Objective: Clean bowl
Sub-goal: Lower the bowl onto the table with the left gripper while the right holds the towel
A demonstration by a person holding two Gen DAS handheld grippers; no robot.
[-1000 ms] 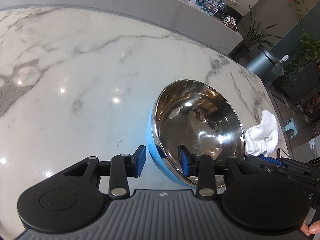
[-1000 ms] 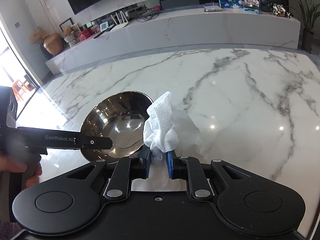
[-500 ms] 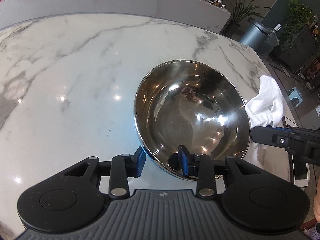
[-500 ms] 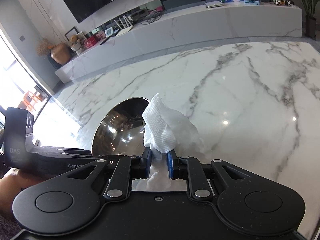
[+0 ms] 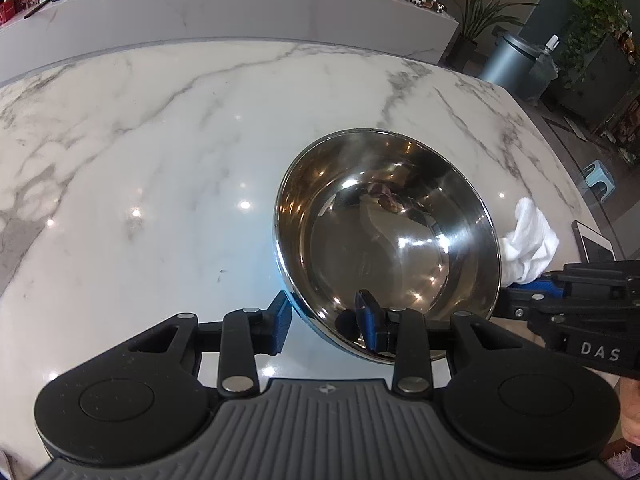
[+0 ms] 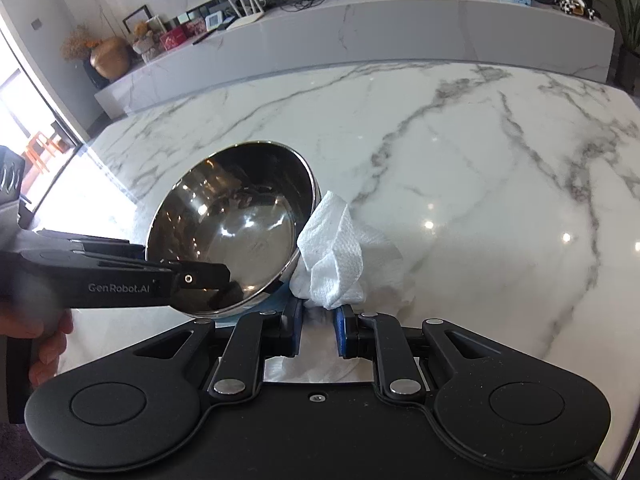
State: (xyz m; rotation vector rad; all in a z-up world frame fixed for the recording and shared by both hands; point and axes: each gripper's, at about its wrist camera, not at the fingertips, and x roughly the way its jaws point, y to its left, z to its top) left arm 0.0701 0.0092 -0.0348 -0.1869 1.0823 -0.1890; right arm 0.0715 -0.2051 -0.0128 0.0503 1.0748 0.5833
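A steel bowl [image 5: 386, 236] with a blue outside is held tilted over the marble table [image 5: 160, 168]. My left gripper [image 5: 324, 318] is shut on its near rim, one finger inside the bowl and one outside. In the right wrist view the same bowl [image 6: 232, 228] leans to the left of a crumpled white paper towel [image 6: 336, 256]. My right gripper [image 6: 318, 330] is shut on the towel's lower end. The towel [image 5: 528, 240] rests against the bowl's right outer edge. The left gripper [image 6: 192, 280] shows in the right wrist view at the bowl's left rim.
A long marble sideboard [image 6: 360, 36] with boxes, pictures and a gold vase [image 6: 110, 60] runs behind the table. A grey bin [image 5: 508, 64] and plants stand past the table's right end. A tablet [image 5: 596, 244] lies near the right edge. A hand [image 6: 36, 344] holds the left gripper.
The bowl has rolled from steeply tilted to lying more open towards the left wrist camera. The right gripper with the towel has come down close against the bowl's right edge.
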